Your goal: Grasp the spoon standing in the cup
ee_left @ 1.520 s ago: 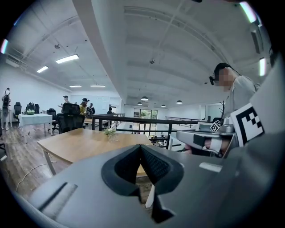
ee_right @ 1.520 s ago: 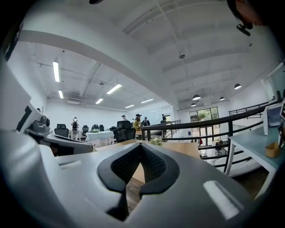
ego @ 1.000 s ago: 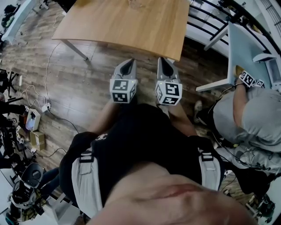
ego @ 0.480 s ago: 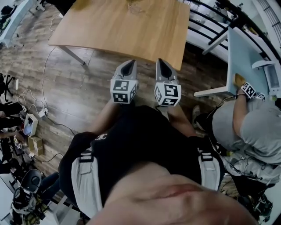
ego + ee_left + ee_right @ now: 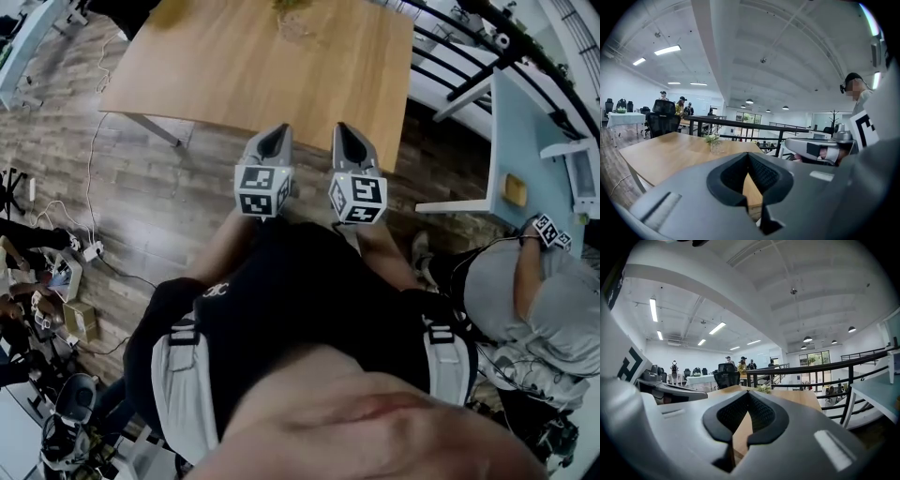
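**Holding both grippers shut and empty at the near edge of the table**

Left gripper: I hold the grey left gripper (image 5: 275,137) out in front of my black top (image 5: 309,309), pointed toward the light-brown rectangular wooden table (image 5: 234,66). Its dark ribbed pads (image 5: 763,176) meet at the tips. A narrow wedge of gap opens only behind that contact. Nothing sits in it, and table wood shows through.

Right gripper: the grey right gripper (image 5: 346,137) lies just beside the left one, roughly parallel to it and not touching it. Its dark ribbed pads (image 5: 761,413) are likewise closed tip to tip, with nothing gripped.

Position: in the head view both tips lie at the table's near edge, with brown plank flooring (image 5: 159,197) beneath the gripper bodies. The black-and-white marker cubes face up toward the camera.

Task item: I cannot identify the spoon or the cup in any view. On the far part of the tabletop, well apart from both grippers, stands a small clear glass vessel (image 5: 296,22) holding green stems and pale flowers. It is too small to tell what else it may contain.

Surroundings: a black metal railing (image 5: 740,125) runs beyond the table. A person in a grey top (image 5: 553,300) is to my right, near a pale blue-grey desk (image 5: 530,141) and well apart from me.
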The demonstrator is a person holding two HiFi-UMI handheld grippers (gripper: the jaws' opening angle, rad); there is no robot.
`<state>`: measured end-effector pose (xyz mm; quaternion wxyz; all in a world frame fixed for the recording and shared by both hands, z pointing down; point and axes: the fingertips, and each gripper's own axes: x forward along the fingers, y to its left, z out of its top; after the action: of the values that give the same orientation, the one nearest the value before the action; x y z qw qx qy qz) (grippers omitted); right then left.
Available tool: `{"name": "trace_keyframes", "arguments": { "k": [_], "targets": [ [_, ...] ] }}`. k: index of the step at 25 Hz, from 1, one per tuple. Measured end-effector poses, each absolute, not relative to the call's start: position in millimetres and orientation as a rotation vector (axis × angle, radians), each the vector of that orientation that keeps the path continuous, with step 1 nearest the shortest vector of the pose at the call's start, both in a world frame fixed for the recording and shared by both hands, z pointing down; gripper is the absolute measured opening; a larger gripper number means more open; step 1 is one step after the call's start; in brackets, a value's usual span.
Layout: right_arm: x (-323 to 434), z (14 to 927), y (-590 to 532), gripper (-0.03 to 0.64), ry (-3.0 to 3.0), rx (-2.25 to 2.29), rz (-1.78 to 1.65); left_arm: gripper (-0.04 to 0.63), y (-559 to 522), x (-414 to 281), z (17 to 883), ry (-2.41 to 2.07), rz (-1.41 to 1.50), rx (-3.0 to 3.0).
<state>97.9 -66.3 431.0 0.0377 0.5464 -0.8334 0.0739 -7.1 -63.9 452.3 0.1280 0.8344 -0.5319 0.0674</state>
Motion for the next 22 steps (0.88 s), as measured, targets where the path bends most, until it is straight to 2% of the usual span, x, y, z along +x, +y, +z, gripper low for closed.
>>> {"name": "trace_keyframes", "arguments": {
  "k": [9, 22],
  "targets": [
    [58.9, 460.7, -144.6, 0.000, -2.506, 1.717, 0.230, 0.012, -147.1, -47.1, 483.5, -1.497, 0.178, 2.425],
    [28.9, 455.7, -225.1, 0.000, -2.415, 1.792, 0.268, 0.012, -242.0, -81.1, 470.2, -1.452, 0.160, 2.466]
  ]
}}
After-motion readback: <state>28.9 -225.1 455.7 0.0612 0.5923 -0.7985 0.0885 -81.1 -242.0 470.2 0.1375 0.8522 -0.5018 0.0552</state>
